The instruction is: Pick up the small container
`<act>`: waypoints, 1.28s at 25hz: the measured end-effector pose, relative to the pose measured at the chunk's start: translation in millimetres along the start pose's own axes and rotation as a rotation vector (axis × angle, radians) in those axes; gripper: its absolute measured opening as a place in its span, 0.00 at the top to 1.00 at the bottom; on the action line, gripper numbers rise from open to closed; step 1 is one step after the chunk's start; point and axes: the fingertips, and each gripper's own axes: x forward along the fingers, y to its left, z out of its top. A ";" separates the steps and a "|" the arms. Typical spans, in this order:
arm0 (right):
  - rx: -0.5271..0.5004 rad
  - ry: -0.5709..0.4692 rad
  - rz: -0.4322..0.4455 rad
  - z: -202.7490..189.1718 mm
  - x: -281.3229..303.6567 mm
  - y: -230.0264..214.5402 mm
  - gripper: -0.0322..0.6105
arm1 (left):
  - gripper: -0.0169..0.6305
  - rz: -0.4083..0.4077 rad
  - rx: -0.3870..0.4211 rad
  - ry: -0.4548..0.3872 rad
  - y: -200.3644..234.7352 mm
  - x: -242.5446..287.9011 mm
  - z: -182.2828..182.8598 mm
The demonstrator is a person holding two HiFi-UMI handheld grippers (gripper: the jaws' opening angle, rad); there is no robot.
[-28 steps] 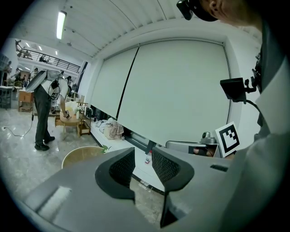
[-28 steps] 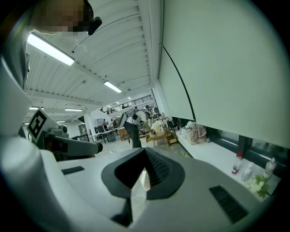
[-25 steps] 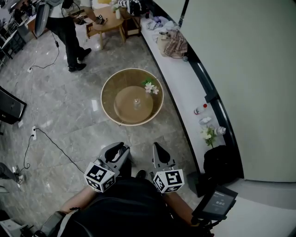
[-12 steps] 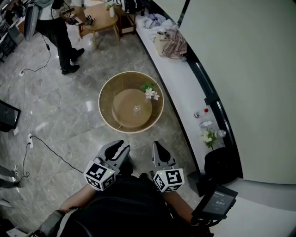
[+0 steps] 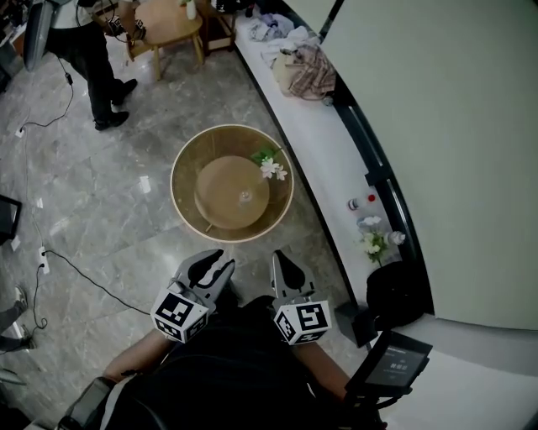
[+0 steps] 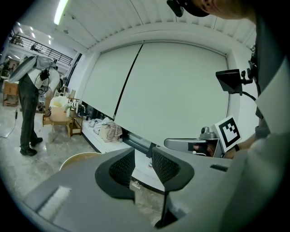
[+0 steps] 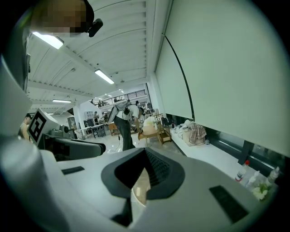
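Note:
The small container [image 5: 245, 196] is a little clear glass standing in the middle of a round wooden table [image 5: 187, 158] with a raised rim. White flowers [image 5: 272, 166] lie at that rim's far right. Both grippers are held close to the body, short of the table. The left gripper [image 5: 211, 266] is shut with nothing between its jaws; in the left gripper view [image 6: 143, 156] it points past the table's rim [image 6: 79, 157] toward the wall. Beside it, the right gripper [image 5: 278, 262] is also shut and empty, as the right gripper view [image 7: 146, 154] confirms.
A long white ledge [image 5: 328, 151] runs along the wall at the right, carrying a bundle of clothes [image 5: 304, 71], small bottles [image 5: 361, 201] and a flower vase [image 5: 375, 244]. A black bag [image 5: 395, 294] sits near its end. A person [image 5: 84, 50] stands far off by a wooden table [image 5: 164, 25]. Cables [image 5: 76, 260] cross the floor.
The round table has come slightly nearer and lower in the head view, and the person and far table have slid up and left. Both grippers stay shut by the body.

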 end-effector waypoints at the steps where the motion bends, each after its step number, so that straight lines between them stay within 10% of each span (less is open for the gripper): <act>1: 0.002 0.006 -0.001 -0.6 3.4 0.8 0.95 | 0.79 -0.005 -0.006 0.002 2.0 1.0 0.2; 32: 0.082 0.058 0.085 -4.3 127.2 -103.5 0.95 | 0.79 0.137 0.126 0.103 89.1 143.2 -12.1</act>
